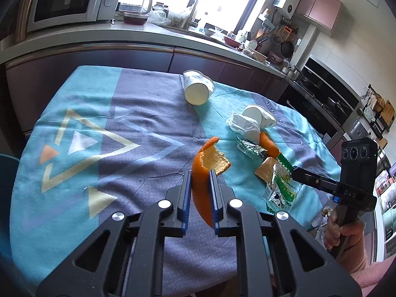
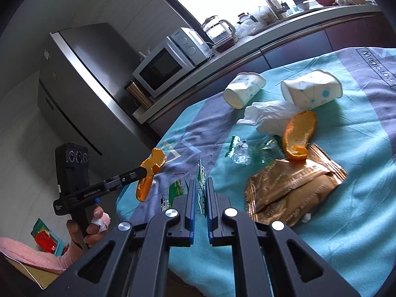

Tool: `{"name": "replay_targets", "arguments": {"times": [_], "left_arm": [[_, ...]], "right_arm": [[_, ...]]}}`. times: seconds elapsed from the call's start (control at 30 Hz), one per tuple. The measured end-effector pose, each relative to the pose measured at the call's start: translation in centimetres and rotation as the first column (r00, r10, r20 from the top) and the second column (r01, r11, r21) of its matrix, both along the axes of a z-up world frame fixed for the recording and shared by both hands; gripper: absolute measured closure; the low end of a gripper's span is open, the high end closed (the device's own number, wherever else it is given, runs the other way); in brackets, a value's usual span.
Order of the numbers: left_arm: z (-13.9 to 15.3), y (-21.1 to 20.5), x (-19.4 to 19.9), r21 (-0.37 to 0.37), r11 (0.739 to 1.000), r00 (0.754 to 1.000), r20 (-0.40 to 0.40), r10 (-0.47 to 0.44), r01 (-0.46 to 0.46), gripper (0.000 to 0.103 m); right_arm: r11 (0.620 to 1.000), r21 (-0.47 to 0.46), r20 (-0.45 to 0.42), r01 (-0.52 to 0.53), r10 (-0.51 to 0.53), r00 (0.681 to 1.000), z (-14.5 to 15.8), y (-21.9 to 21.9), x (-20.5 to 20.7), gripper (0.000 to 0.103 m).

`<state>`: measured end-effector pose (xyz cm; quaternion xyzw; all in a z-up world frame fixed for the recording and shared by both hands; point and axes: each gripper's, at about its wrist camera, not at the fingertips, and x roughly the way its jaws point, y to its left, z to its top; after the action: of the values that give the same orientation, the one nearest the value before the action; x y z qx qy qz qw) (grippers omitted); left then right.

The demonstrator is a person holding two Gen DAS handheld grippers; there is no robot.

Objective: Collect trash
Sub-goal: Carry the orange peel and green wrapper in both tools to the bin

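Note:
My left gripper is shut on a large orange peel and holds it above the table; it also shows in the right wrist view. My right gripper is shut on a clear green-printed wrapper, seen in the left wrist view hanging from its tip. On the cloth lie a second orange peel, a gold snack wrapper, a crumpled clear wrapper, a white tissue and two tipped paper cups.
The table has a blue and grey cloth. Behind it runs a kitchen counter with a microwave and a kettle. A fridge stands at the left in the right wrist view. An oven is at the right.

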<state>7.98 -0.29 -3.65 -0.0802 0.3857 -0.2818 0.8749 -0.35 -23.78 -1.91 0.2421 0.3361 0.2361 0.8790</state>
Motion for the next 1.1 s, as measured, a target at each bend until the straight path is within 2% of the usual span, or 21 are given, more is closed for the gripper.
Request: {"name": "replay_targets", "arguments": {"times": [0.7,1.1], "left_arm": [[1.1,8.7,-2.1,-0.010,0.987,0.986,0.034,0.162,-0.161,0.089],[1.3,16.0,-3.3,-0.017,0.948,0.947,0.042,0.319,-0.318,0.089]], "right_arm": [[0.983,0.016,0.004,-0.183,0.183,0.983,0.4,8.5,5.0,0.096],[0.947,0.007,-0.004,-0.322,0.322,0.947,0.5,15.3,8.4,0.096]]}}
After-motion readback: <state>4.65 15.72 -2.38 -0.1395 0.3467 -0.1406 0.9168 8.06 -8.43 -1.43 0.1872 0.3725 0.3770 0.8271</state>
